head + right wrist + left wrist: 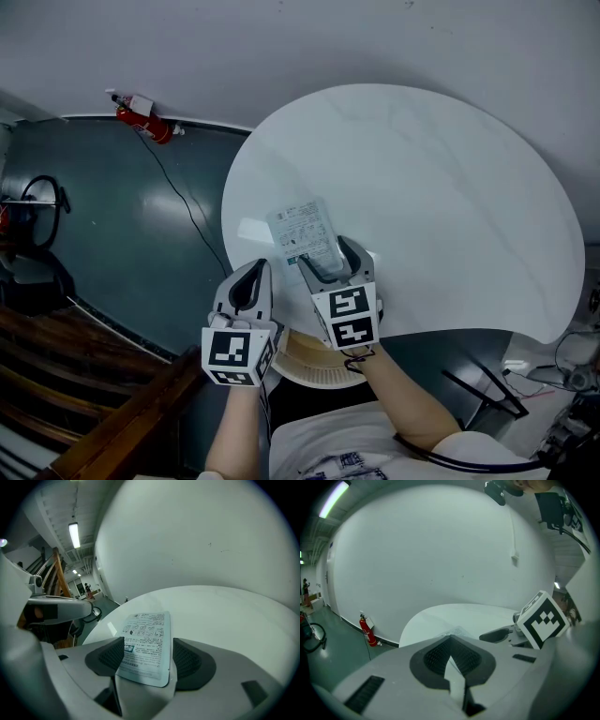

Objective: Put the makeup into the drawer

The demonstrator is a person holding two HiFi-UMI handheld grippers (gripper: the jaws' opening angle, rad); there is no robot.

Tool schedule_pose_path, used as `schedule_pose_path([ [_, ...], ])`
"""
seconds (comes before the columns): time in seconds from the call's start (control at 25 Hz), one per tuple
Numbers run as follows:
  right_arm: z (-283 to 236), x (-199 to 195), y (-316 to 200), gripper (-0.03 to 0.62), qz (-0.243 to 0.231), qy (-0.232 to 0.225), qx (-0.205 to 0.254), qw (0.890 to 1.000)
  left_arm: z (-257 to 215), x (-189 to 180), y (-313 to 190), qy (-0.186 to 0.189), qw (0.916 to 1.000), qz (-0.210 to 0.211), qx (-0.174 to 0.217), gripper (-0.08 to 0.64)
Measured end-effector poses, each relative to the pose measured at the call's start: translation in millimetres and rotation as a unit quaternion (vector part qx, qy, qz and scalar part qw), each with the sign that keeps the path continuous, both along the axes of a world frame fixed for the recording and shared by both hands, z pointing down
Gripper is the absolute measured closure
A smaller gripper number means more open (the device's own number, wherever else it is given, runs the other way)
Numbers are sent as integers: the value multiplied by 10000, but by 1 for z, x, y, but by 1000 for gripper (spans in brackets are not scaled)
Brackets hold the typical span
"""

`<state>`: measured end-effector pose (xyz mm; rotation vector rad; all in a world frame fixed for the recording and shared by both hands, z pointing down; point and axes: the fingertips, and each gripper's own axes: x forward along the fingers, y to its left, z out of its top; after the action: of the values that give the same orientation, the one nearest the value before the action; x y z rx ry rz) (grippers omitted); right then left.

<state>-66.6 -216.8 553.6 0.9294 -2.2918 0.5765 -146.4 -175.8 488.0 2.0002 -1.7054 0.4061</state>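
At the far left, a red fire extinguisher (150, 124) lies on the dark green floor against the wall, and a thin black cable (187, 206) runs from it along the floor. Next, the left tongs (251, 274) are pressed fully together with nothing between them. They sit just off the near left edge of the round white bench (450, 187).

Just to their right, a flat pale sachet of makeup with printed text (305, 228) juts forward over the near part of the bench. Its rear half sits between the pads of the right tongs (323, 255), which stand fairly wide and grip it by its two long edges, printed face up. Below the right tongs, at the bench's near edge, is a cream ribbed round object (314, 367). What it is cannot be told.
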Motion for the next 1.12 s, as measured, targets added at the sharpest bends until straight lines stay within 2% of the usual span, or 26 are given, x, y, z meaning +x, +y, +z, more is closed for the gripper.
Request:
schedule_pose_path([
  [0.48,4,2,-3,270,-57,425,118,9990,6,1,9,134,9999,-41,-67,514],
  [0.84,4,3,-3,293,-50,461,187,9988,10,-2,19,166,9997,-108,-113,514],
  [0.92,3,5,-5,320,-8,469,246,9986,10,0,20,175,9997,-112,-128,514],
  [1.0,1,10,-6,430,63,495,315,9983,11,1,22,179,9997,-115,-137,514],
  [1.12,1,12,-7,446,75,502,325,9982,11,2,23,183,9996,-123,-151,514],
])
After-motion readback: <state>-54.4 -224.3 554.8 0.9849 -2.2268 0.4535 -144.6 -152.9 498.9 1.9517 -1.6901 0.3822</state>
